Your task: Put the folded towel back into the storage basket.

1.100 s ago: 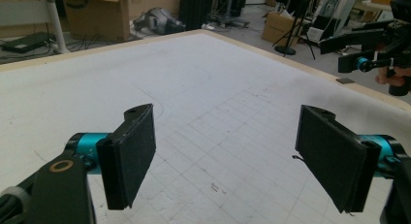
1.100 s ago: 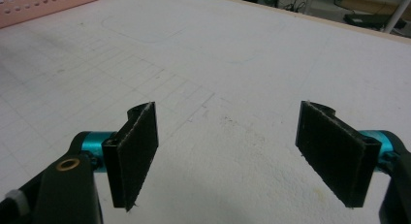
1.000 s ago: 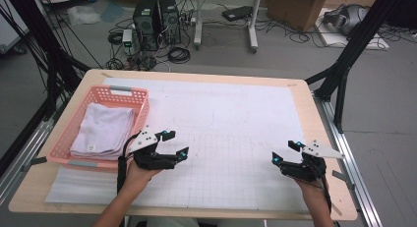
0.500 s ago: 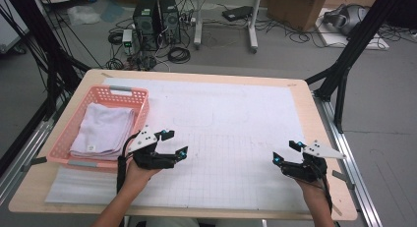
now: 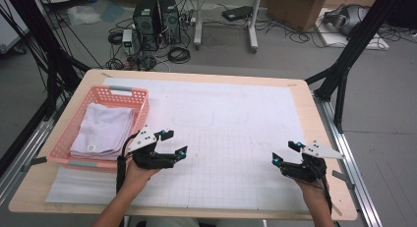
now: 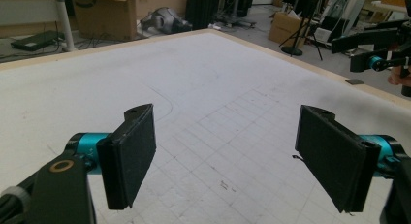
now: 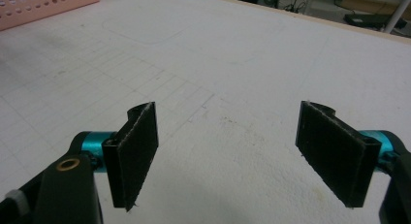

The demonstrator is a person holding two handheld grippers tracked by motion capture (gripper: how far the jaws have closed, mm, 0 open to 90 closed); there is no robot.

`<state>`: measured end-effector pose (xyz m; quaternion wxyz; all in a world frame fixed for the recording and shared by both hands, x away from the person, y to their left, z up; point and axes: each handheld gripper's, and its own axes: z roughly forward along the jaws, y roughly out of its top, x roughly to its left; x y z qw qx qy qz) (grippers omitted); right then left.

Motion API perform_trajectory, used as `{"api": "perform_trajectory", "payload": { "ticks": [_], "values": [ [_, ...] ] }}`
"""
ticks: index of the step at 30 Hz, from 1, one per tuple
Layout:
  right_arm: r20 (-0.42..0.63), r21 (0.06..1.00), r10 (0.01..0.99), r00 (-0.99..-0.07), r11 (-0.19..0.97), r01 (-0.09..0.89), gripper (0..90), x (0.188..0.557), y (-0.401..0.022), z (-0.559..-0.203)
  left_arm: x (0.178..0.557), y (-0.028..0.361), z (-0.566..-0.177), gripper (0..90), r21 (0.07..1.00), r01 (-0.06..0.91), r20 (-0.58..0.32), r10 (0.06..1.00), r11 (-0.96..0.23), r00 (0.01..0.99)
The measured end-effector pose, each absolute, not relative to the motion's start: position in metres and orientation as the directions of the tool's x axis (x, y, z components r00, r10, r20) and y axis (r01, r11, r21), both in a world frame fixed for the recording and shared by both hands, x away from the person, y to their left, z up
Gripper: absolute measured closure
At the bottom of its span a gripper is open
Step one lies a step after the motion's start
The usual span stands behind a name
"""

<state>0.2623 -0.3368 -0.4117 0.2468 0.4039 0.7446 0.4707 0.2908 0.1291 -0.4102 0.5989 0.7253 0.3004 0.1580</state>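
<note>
Little has moved vs. a second ago: both grippers sit at nearly the same spots on the table, jaws as wide as before, towels unshifted in the basket. The left one has maybe edged a touch twd the table's middle; hard to be sure. Read: a pause, work not yet begun or between steps.

Left black two-jaw hand-held gripper (image 5: 169,143): jaws spread wide, nothing between them. In the left gripper view its two flat black rubber pads (image 6: 131,153) stand well apart over bare mat, pointing across the table. It is just beside the basket's near right corner, not touching it as far as the high view shows.

Right black two-jaw hand-held gripper (image 5: 285,153): jaws also wide, empty. In the right gripper view the pads frame bare gridded mat, w/ a corner of the basket at far upper left. It is near the table's front right edge, well apart from the left one.

Outward: a white foam mat w/ faint printed grid (image 5: 231,138) covers most of the light wooden table (image 5: 322,133).

The work's thing: a stack of folded pale lilac-white cloth towels (image 5: 104,129), lying flat inside the salmon-pink perforated plastic basket (image 5: 120,93) at the table's left side.

Judgement: w/ both jaws open and the left gripper nearest, the likely next step is a reach left into the basket for the top towel; the right gripper has farther to go.
</note>
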Motion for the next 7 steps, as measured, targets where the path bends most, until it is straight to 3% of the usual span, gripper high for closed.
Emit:
{"api": "perform_trajectory", "payload": {
  "ticks": [7],
  "values": [
    [0.018,0.902,0.836,-0.548,0.223,0.37,22.2,0.2614,-0.3376,-0.4111,0.2913,0.1283,-0.4108,22.7,0.963,0.248,-0.129,0.621,-0.109,0.773]
  ]
}}
